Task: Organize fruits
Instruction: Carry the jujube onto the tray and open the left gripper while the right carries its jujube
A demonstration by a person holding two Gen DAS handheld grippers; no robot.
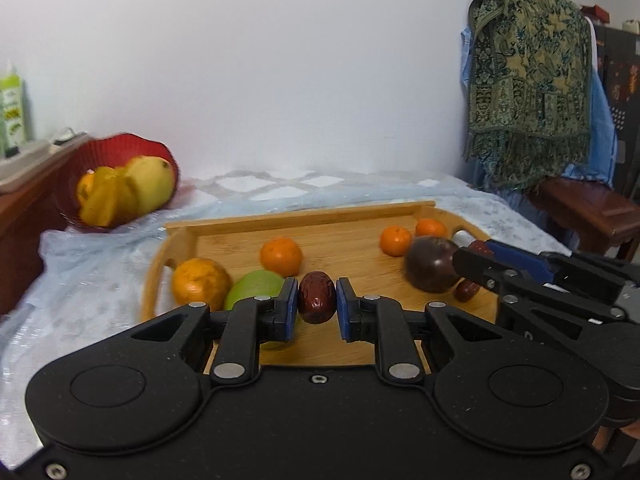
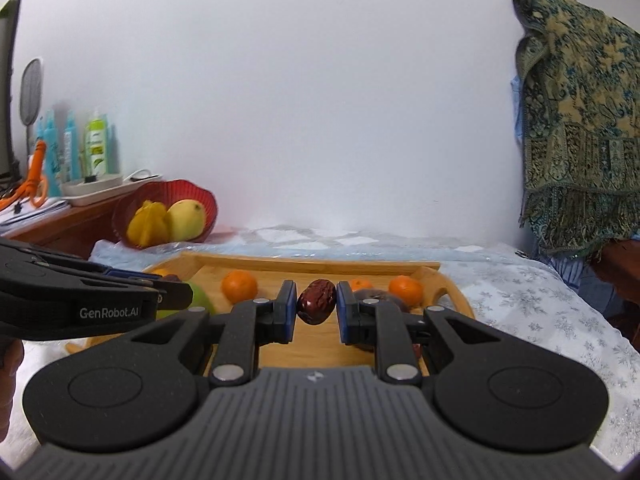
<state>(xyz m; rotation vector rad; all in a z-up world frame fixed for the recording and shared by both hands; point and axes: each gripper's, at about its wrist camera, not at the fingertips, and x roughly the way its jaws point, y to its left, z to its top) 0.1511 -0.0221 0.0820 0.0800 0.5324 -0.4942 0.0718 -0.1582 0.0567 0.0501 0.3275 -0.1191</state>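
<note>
Both held low over wooden tray [image 1: 320,216], angled slightly downward: left gripper [image 1: 317,300] clenched on one red date [image 1: 317,297], right gripper [image 2: 317,302] clenched on another date [image 2: 316,300]. On tray: four oranges, one green mango [image 1: 252,286].

A wrinkled dark-red date [image 1: 317,298] hangs pinched upright between blue pads, above the wooden tray [image 1: 304,216]. A second date [image 2: 316,301] is clamped likewise, tilted. On the tray lie four oranges, the nearest [image 1: 200,283] touching a green mango [image 1: 256,286], plus a dark purple fruit [image 1: 430,264].
</note>
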